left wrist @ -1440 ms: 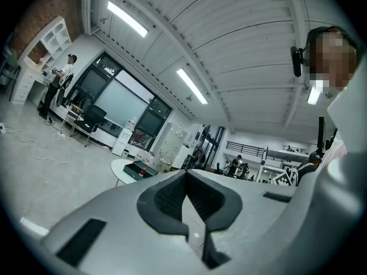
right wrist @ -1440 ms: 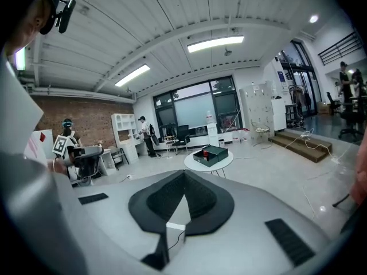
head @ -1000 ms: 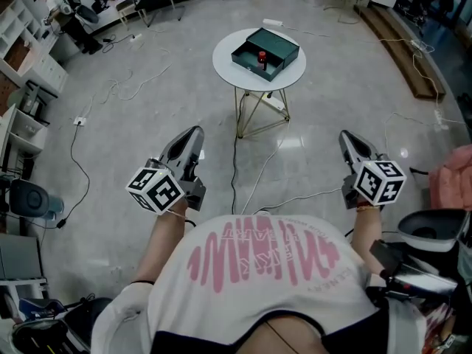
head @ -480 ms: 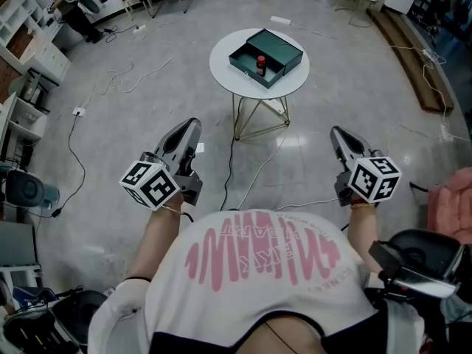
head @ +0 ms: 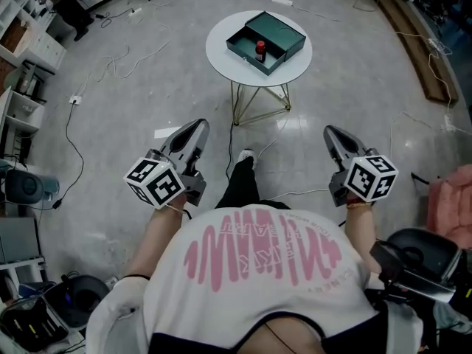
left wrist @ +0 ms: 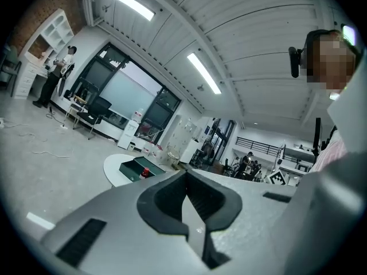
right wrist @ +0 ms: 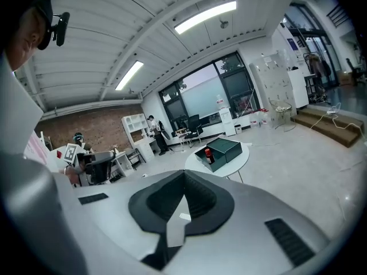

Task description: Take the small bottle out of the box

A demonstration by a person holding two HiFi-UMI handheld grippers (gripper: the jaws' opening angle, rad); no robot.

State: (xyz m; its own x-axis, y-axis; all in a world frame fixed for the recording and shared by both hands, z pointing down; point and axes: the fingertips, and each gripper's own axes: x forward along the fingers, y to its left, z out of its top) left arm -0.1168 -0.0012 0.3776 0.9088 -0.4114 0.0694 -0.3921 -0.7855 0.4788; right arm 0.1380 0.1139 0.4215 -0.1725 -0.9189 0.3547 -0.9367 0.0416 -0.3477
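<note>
left claw (head: 196, 126) and right claw (head: 330, 133) both shut tight, empty. small bottle (head: 259, 48) looks upright (tiny from here) inside open box (head: 284, 35) on round worktop (head: 221, 50), well ahead. walk up first, then open one claw, drop in from above.

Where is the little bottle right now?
In the head view, top centre: the small bottle stands inside the open green box on the round white table.

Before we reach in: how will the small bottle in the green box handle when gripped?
The small bottle stands upright and looks narrow, so a sideways nudge would likely tip it. It is tiny beside the open box, so probably light. The box walls should stop it rolling away.
</note>
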